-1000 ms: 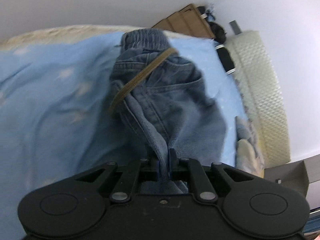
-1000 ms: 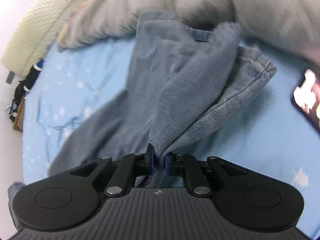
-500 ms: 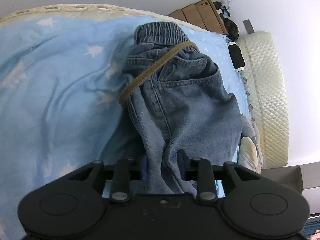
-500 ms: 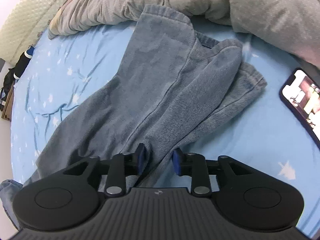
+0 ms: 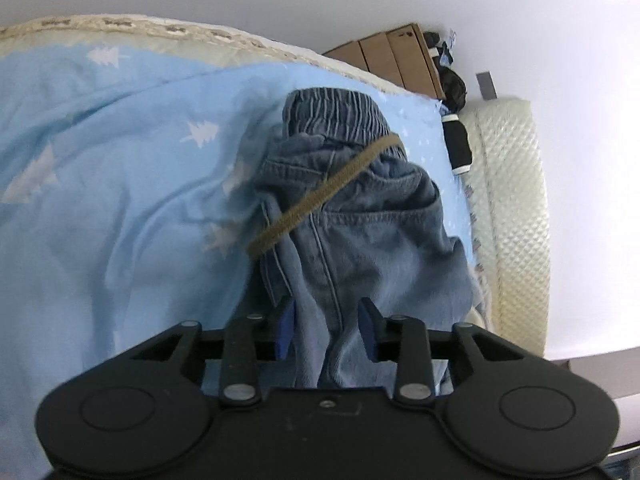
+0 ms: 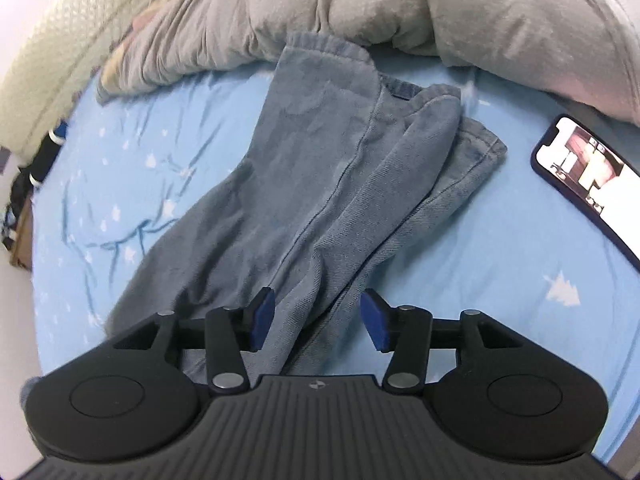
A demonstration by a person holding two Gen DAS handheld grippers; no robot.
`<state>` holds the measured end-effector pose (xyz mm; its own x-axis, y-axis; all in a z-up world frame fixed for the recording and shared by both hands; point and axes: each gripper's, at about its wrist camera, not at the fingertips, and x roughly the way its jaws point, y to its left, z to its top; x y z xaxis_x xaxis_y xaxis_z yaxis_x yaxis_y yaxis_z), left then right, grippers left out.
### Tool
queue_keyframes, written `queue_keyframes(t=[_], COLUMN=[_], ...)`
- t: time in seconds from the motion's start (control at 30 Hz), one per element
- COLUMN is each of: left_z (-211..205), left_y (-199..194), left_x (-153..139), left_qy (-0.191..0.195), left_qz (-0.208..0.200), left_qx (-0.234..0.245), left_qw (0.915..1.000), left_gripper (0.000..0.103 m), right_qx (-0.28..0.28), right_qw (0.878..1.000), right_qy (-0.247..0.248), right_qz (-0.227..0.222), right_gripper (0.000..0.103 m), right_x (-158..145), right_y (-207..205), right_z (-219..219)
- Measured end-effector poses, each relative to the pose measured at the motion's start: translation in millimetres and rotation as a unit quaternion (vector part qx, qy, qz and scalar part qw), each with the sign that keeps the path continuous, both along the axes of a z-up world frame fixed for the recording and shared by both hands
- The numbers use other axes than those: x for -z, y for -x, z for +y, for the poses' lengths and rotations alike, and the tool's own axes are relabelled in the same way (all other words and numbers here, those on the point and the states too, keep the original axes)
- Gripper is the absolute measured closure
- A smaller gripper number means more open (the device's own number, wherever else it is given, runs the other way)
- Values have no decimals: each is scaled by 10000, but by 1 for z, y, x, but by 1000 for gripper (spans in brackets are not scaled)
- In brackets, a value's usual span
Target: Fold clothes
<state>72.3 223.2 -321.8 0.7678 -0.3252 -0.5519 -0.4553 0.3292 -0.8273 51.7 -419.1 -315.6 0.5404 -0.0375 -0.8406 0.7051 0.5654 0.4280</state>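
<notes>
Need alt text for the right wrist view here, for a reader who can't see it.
Blue jeans lie stretched out on a light blue sheet, legs side by side, their far end against a grey duvet. The right gripper is opening above the near end of the jeans, its pads clear of the cloth. A lit phone lies on the sheet at the right.

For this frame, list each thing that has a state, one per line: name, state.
Jeans: lying on the bed, legs laid one over the other, waistband end bunched.
Belt: threaded at the waist, hanging loose across the denim.
Left gripper: open, denim between the pads, not pinched.
Right gripper: jaws opening, denim lying between them, released.
Phone: screen lit, lying on the sheet.
Duvet: crumpled at the far side.
</notes>
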Motion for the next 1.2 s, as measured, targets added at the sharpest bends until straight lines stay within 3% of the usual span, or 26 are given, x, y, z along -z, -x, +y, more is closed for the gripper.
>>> queue_keyframes(t=[0.1, 0.17, 0.2, 0.27, 0.33, 0.4, 0.43, 0.47, 0.53, 0.7, 0.9, 1.07, 1.2], left_z=[-3, -5, -6, -9, -13, -16, -17, -18, -21, -28, -34, -32, -34], left_y=[-4, -8, -11, -16, -22, -26, -27, -29, -35, -58, -75, -86, -114], left_x=[-1, 1, 1, -3, -11, -18, -21, -27, -41, -66, -89, -99, -116], left_qy=[-69, 129, 135, -11, -163, -297, -275, -276, -380, -359, -420, -276, -316], left_qz=[67, 53, 51, 94, 33, 116, 170, 183, 166, 228, 441, 483, 374], left_qx=[107, 103, 94, 113, 210, 223, 187, 163, 184, 231, 347, 223, 174], left_qw=[9999, 9998, 9999, 9999, 9996, 9992, 9993, 9993, 9990, 9988, 9975, 9982, 9986], left_gripper=[73, 74, 77, 94, 98, 100, 100, 100, 101, 101, 101, 101, 101], right_qx=[118, 270, 335, 440, 514, 665, 813, 971, 1042, 755, 55, 477, 343], right_qw=[9999, 9992, 9987, 9976, 9972, 9965, 9954, 9938, 9934, 9969, 10000, 9980, 9968], right_qy=[-49, -285, -388, -532, -540, -502, -489, -522, -454, -206, 42, -288, -178], right_qz=[-47, 59, 59, -58, -100, -10, 95, 158, 132, 25, 49, -300, -695], right_gripper=[51, 51, 51, 50, 49, 65, 86, 90, 96, 98, 101, 102, 102], right_x=[6, 17, 21, 24, 27, 32, 35, 35, 25, -19, -66, -76, -105], right_y=[-3, -7, -8, -9, -13, -18, -20, -19, -20, -36, -69, -86, -121], right_z=[-6, -10, -11, -10, -7, -7, -8, -9, -7, 0, 3, -7, -3])
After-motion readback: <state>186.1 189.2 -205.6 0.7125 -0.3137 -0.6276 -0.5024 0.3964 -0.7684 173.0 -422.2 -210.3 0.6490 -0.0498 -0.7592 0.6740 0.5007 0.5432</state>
